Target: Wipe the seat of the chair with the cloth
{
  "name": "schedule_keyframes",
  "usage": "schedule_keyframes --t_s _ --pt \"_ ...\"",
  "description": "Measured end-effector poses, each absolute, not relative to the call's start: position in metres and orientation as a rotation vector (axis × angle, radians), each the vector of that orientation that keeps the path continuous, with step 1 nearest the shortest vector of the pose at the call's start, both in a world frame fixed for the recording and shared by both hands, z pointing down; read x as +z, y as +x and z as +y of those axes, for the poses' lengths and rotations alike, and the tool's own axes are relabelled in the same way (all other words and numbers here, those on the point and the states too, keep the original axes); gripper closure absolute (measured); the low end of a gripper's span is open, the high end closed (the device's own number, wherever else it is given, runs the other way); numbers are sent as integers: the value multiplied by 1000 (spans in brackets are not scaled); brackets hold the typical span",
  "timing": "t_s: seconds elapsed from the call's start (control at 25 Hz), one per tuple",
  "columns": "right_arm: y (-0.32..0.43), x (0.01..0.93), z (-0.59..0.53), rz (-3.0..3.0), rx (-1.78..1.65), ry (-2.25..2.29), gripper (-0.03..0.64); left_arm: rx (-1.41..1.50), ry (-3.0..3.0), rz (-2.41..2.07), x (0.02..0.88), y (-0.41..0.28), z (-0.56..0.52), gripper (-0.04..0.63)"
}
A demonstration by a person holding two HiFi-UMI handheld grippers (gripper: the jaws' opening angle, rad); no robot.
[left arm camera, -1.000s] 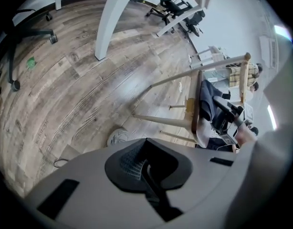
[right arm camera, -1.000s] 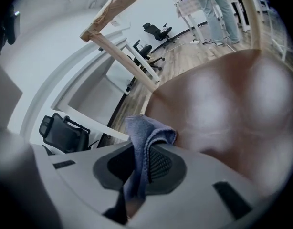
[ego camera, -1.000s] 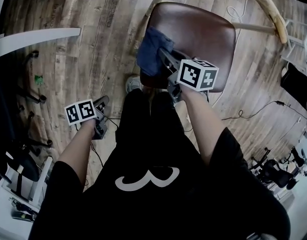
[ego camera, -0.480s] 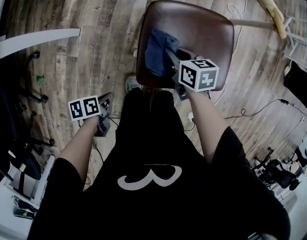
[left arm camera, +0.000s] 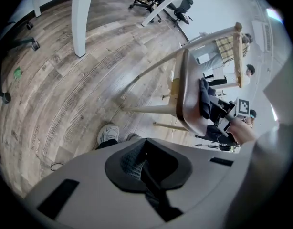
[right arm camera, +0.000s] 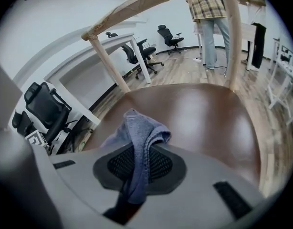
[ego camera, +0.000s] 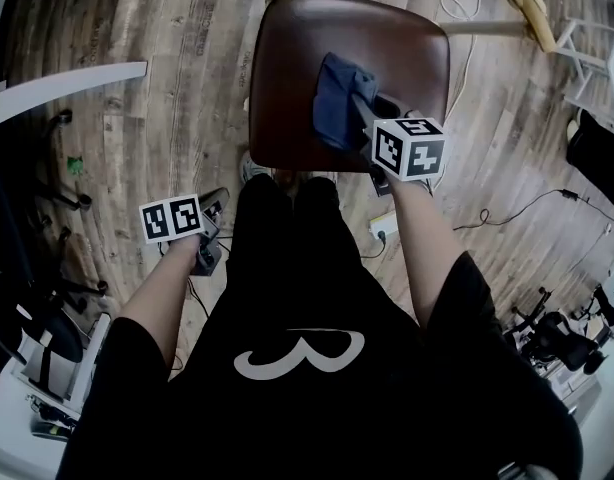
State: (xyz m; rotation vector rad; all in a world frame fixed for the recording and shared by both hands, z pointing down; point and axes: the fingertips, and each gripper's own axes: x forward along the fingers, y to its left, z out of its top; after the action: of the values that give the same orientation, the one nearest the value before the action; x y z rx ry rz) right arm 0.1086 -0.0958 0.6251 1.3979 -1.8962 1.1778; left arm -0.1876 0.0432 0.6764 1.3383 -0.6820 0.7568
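The right gripper [right arm camera: 136, 173] has its jaws pressed together on a fold of the blue cloth [right arm camera: 139, 137], which runs down between the black pads [right arm camera: 161, 165] and bunches out in front of them. In the head view this gripper [ego camera: 362, 106] sits in the upper middle of the frame. There the cloth [ego camera: 337, 108] lies on the right half of the brown seat [ego camera: 287, 88], and the bunched part rests against the glossy surface.

The left gripper [left arm camera: 145, 168] has its jaws drawn fully together with nothing between them. In the head view it [ego camera: 213, 206] hangs in the lower left, over the wooden floor [ego camera: 177, 118] and well apart from the chair. From its own view the seat [left arm camera: 187, 97] appears edge-on at the right, with the cloth [left arm camera: 204, 99] dark against it.
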Motion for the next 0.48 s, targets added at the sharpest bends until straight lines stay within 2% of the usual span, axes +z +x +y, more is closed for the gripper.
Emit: schedule_keyframes --t_s 0.48 --pt "218 624 -63 -1756 1097 1511 568 801 1350 -658 673 -146 67 581"
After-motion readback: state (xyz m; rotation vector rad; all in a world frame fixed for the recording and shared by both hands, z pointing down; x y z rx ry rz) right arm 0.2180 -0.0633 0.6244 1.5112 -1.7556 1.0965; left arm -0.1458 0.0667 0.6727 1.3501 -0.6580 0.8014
